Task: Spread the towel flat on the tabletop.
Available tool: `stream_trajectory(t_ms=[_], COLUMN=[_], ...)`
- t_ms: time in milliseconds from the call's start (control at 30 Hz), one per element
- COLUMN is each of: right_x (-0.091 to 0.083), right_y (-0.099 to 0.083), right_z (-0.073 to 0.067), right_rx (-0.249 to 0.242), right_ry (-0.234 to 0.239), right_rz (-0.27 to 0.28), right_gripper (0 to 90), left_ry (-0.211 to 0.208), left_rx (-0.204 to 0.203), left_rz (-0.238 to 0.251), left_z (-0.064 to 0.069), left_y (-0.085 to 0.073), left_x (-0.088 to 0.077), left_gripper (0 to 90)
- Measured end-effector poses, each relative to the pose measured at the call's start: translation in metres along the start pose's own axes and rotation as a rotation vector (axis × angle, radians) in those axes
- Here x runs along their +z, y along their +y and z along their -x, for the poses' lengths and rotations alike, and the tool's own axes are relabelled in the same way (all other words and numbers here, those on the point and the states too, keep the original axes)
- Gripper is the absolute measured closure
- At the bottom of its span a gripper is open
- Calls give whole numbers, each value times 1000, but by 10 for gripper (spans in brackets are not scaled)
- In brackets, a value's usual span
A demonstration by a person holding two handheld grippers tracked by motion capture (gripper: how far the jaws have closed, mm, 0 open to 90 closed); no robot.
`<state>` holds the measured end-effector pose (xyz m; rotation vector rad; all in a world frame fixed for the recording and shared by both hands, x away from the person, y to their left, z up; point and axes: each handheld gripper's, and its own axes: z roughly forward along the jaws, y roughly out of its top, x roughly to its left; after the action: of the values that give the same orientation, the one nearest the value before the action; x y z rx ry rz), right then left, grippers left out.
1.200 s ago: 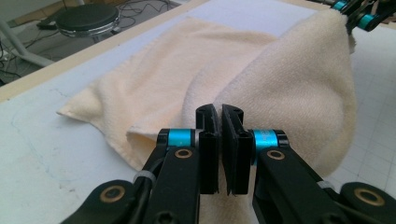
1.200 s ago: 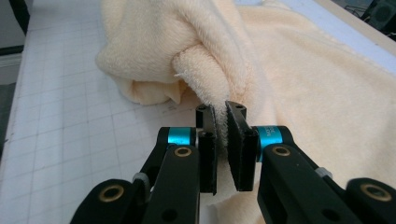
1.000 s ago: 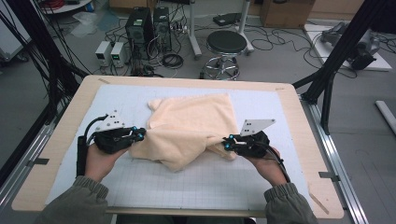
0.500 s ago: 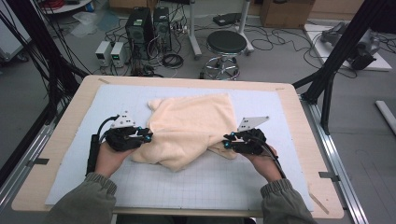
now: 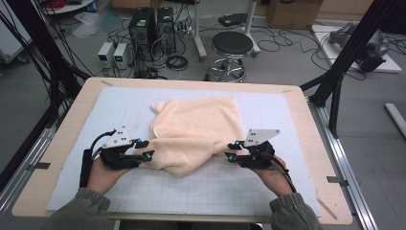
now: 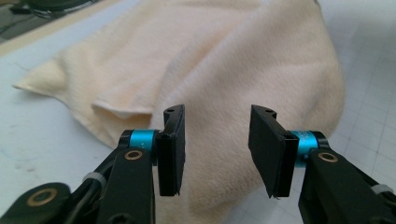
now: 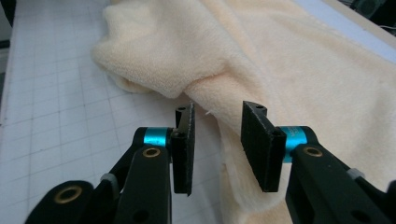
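Peach-coloured towel (image 5: 196,132) lies rumpled and partly folded at the centre of the high view, on the white gridded mat (image 5: 210,187) that covers the wooden tabletop (image 5: 57,143); its near edge bulges toward the bottom of the frame between the 2 grippers. Left gripper (image 5: 146,148) sits at lower left of centre, tips at the towel's left edge, held in a hand (image 5: 103,175) coming in from the bottom. Its jaws have just been opening; in the left gripper view (image 6: 215,149) they stand apart, towel fabric behind the gap, pads (image 6: 170,149) not pressing on it. Right gripper (image 5: 231,151) sits at lower right of centre, tips at the towel's right edge, its hand (image 5: 270,179) behind it. Its jaws have also just been opening; in the right gripper view (image 7: 217,147) they stand apart with a folded towel edge (image 7: 219,121) running into the gap, pads clear of the cloth. Grey 3-cornered plates top both grippers.
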<state>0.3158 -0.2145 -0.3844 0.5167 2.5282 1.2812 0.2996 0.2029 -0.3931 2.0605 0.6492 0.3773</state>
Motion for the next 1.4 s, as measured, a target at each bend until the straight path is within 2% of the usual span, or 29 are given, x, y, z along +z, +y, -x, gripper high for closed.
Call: stream_trajectory(t_ms=[100, 167, 233, 333, 400, 467, 567, 633, 700, 800, 867, 933, 1100, 1233, 1400], right_x=[15, 26, 37, 58, 74, 81, 85, 84, 82, 74, 65, 51, 17, -8, -39], right_y=[1, 2, 3, 5, 4, 4, 5, 4, 5, 8, 10, 10, 6, 6, 15], right_z=[1, 3, 6, 8, 8, 8, 9, 10, 10, 6, 3, 1, -2, -8, -17], right_rx=[-17, -17, -18, -13, -12, -8, 11, 23, 28, -7, -19, -27, -24, -27, -69], right_ry=[-9, -18, -16, 7, 18, 13, -1, 6, 25, 33, 38, 34, 17, 16, -10], right_rz=[-14, -10, -10, -40, -64, -67, -72, -72, -79, -83, -73, -70, -43, -12, 17], right_gripper=[583, 558, 559, 560, 569, 607, 707, 776, 844, 855, 860, 862, 868, 870, 871], left_ry=[-17, -21, -24, -24, -22, -16, -7, -7, -5, -3, 4, 12, 23, 14, -13], left_rx=[-10, -18, -28, -22, -23, -21, -21, -10, -4, 6, 19, 25, 49, 86, 132], left_rz=[-44, -79, -104, -130, -133, -139, -141, -150, -145, -123, -88, -48, -5, 25, 69], left_z=[-1, -4, -6, -8, -9, -9, -10, -9, -6, -1, 3, 6, 11, 23, 39], left_y=[-8, -14, -17, -19, -20, -21, -21, -20, -17, -12, -7, -3, 9, 23, 44], left_x=[13, 22, 31, 41, 44, 44, 45, 44, 40, 29, 19, 5, -16, -26, -39], left_gripper=[526, 472, 468, 482, 520, 603, 727, 784, 828, 840, 843, 845, 847, 847, 848])
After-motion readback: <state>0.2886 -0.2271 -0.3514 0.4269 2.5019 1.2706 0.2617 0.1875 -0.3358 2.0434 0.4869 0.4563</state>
